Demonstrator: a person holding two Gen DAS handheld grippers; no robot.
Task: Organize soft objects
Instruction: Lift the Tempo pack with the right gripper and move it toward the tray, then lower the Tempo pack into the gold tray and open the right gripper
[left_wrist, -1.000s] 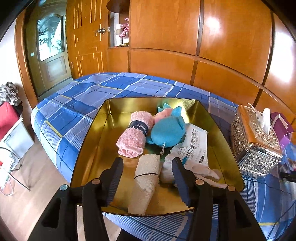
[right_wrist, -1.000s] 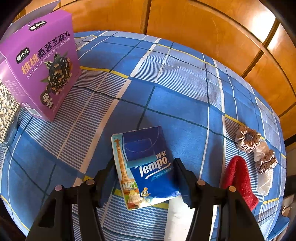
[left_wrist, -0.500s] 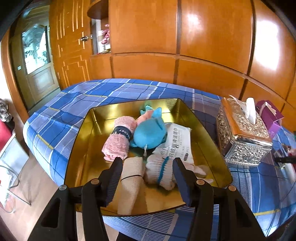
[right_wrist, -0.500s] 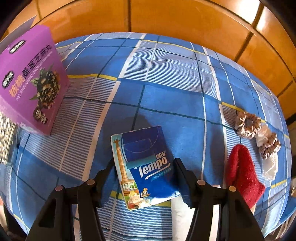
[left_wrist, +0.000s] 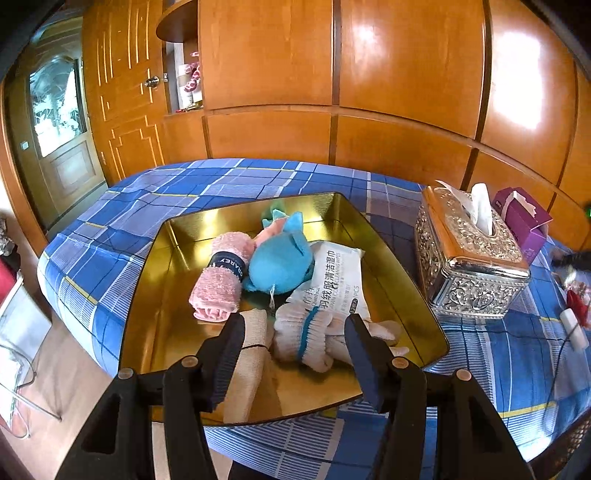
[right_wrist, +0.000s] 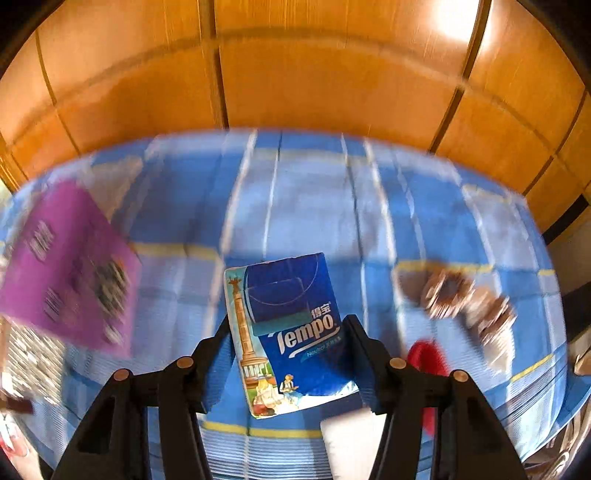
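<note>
**Tissue pack lifted, on its way to the gold tray**

We have the Tempo tissue pack (right_wrist: 286, 332) clamped between the fingers of the right gripper (right_wrist: 288, 334), whose jaws are closing a little tighter on its two long sides. It sits sharp in the right wrist view while the blue plaid cloth (right_wrist: 314, 206) behind it is smeared, so we judge the pack is up off the cloth and being carried. Its long axis runs along the fingers, away from the camera, tilted a little to the right at the far end; the printed face is towards us and the logo reads left to right, with the flap end farthest from us.

The step in hand, as we read it, is the transfer. Next we need to bring the pack over the gold tray (left_wrist: 397, 266) and set it in a free patch (the near left floor looks barest), then release.

The left gripper (left_wrist: 293, 332) hangs half open above the tray's near end, holding nothing; the white sock bundle (left_wrist: 306, 341) and the beige roll (left_wrist: 251, 354) lie below it. Further in lie a pink towel roll (left_wrist: 218, 288), a blue plush toy (left_wrist: 279, 264) and a wipes packet (left_wrist: 336, 284). Right of the tray stands a silver tissue box (left_wrist: 469, 266).
</note>
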